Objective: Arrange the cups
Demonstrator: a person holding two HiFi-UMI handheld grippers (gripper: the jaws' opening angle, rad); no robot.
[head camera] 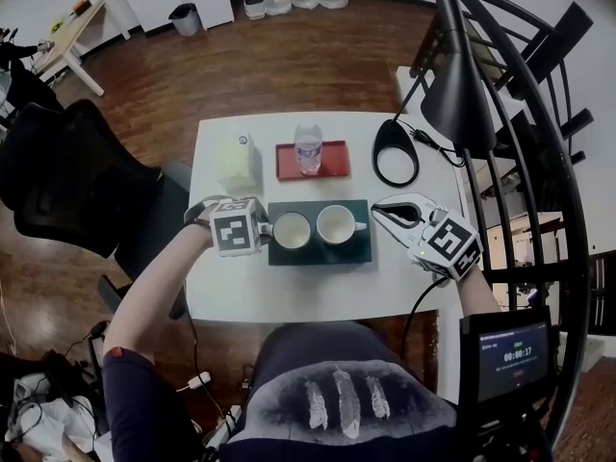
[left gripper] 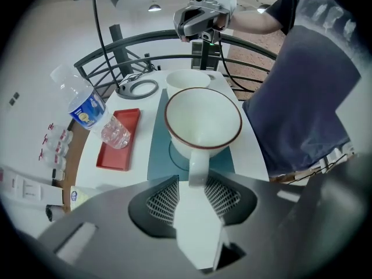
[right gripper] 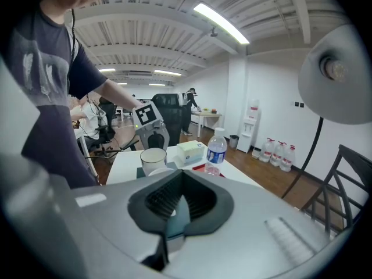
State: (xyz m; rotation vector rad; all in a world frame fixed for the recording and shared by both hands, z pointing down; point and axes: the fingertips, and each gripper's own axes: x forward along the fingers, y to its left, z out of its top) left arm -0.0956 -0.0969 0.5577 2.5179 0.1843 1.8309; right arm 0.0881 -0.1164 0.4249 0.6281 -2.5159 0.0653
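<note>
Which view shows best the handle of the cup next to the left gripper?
The left gripper view: the handle sits large between the left gripper's tongs. In the head view that gripper hides most of it. The right gripper view shows the cup small, handle unseen.

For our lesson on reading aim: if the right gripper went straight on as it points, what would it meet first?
Probably the nearer white cup on the green tray, handle side first; the right gripper, jaws shut, aims there. Depth is unclear.

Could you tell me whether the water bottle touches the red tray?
Touching: the left gripper view shows the water bottle standing on the red tray.
</note>
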